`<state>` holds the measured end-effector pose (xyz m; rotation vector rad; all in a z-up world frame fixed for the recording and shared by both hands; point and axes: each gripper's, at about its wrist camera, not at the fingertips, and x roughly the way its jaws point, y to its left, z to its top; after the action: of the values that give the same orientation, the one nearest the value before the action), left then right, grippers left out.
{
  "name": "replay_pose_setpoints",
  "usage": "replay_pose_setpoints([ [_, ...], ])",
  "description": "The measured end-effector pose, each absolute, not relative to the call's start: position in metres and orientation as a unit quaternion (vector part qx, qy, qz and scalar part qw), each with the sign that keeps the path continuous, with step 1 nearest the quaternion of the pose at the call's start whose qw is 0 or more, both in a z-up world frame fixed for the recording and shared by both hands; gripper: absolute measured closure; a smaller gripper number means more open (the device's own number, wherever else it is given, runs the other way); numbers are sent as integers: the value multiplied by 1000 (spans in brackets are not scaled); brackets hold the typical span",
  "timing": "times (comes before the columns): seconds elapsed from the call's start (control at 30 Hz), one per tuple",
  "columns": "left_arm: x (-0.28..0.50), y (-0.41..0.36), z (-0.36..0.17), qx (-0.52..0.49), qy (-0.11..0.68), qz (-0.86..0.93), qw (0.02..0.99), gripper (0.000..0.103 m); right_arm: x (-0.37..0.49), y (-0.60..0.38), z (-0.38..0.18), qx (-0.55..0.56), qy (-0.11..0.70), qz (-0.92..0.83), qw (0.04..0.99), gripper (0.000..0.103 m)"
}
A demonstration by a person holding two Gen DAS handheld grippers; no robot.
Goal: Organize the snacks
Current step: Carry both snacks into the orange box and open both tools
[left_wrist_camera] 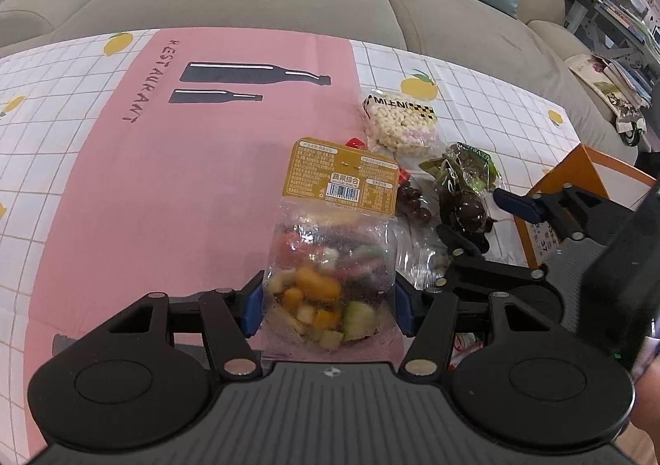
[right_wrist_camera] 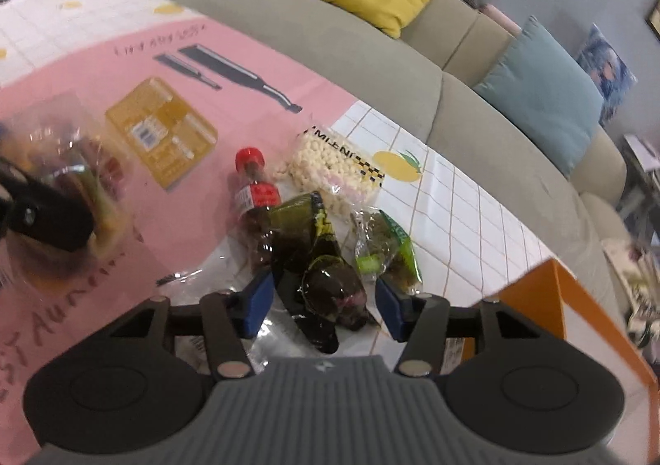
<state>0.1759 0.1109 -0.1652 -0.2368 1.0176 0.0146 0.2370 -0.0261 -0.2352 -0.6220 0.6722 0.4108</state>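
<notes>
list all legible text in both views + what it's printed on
"RESTAURANT": pink tablecloth panel, beside the bottle silhouettes.
"MLENI": clear bag of pale puffed balls.
"37": calendar-like sheet by the orange box.
Yellow header card of the mixed fruit bag: barcode and Chinese print, too small to read.
Small cola bottle: red label, blurred.
Green packets: unreadable.

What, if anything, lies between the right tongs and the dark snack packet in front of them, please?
Nothing visible does. The right tongs are open, with the dark snack packet already lying between the two blue pads. The small cola bottle and green packet lie just beyond.
</notes>
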Motion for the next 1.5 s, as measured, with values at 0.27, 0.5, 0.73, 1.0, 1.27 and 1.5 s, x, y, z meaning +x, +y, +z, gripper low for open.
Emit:
replay_pose_setpoints([
  [0.27,179,117,-164,-126,484,6,866,35,253,-25,-245,-274,346,187,878,54],
  [0.5,174,117,-157,-129,477,8,869,35,246,-29,-236,-248,343,181,888,62],
  [0.73,162,113,-138,-126,466,5,876,35,218,-43,-201,-189,328,187,907,66],
  [1.0,136,94,-103,-113,446,-17,888,35,173,-82,-148,-81,316,199,924,70],
  [1.27,122,59,-70,-103,431,-66,894,35,147,-136,-115,11,332,196,923,103],
  [1.5,126,29,-67,-91,435,-93,891,35,136,-173,-115,40,339,168,925,103],
])
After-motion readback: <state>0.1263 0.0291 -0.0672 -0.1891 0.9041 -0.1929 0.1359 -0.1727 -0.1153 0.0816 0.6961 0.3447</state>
